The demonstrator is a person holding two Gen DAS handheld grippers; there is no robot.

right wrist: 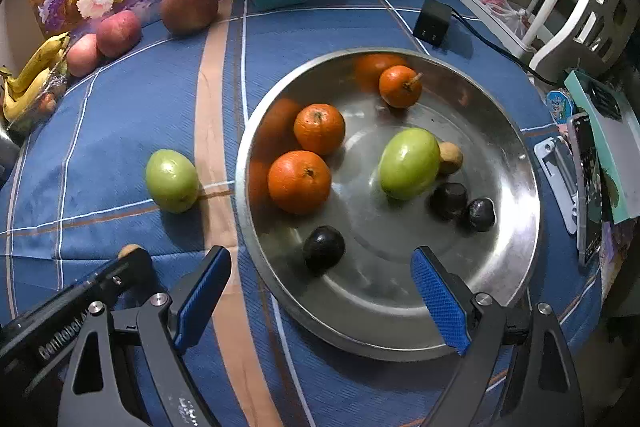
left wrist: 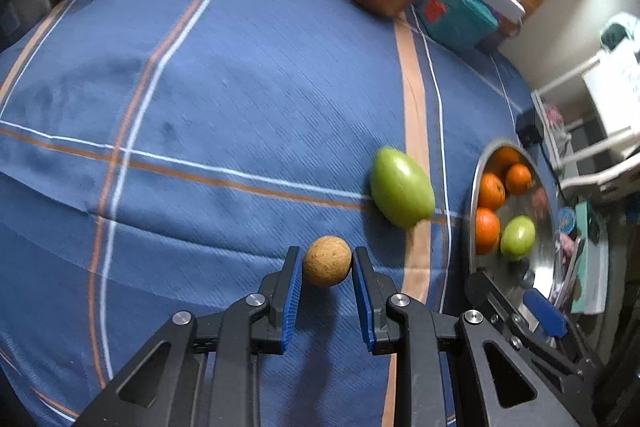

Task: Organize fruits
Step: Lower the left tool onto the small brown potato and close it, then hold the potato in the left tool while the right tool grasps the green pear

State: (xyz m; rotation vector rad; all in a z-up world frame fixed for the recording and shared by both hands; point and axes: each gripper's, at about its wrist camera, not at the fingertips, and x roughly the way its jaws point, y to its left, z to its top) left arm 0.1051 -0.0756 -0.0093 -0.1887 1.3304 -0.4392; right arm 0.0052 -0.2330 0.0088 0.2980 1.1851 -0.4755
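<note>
Straddling small tan fruit (left wrist: pixel 327 261), left hand-held gripper (left wrist: pixel 326 267) unclenched, right hand-held gripper (right wrist: pixel 320 291) released, lettering unreadable.

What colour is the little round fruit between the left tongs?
Speckled tan-brown fruit, clearest in the left wrist view.

Taking the steel bowl (right wrist: pixel 516 163) as landmark, three oranges (right wrist: pixel 299 181) lie inside it, along with one green fruit (right wrist: pixel 409 163), one small tan fruit (right wrist: pixel 451 157) just behind that green one, and three dark round fruits (right wrist: pixel 323 248). Outside the bowl, just to its left on the blue cloth (right wrist: pixel 120 131), sits one more green fruit (right wrist: pixel 172 181). One small brown round fruit (left wrist: pixel 327 261) lies nearer still. Far beyond the bowl's left side are three red apples (right wrist: pixel 189 5) and one bunch of bananas (right wrist: pixel 34 75).
</note>
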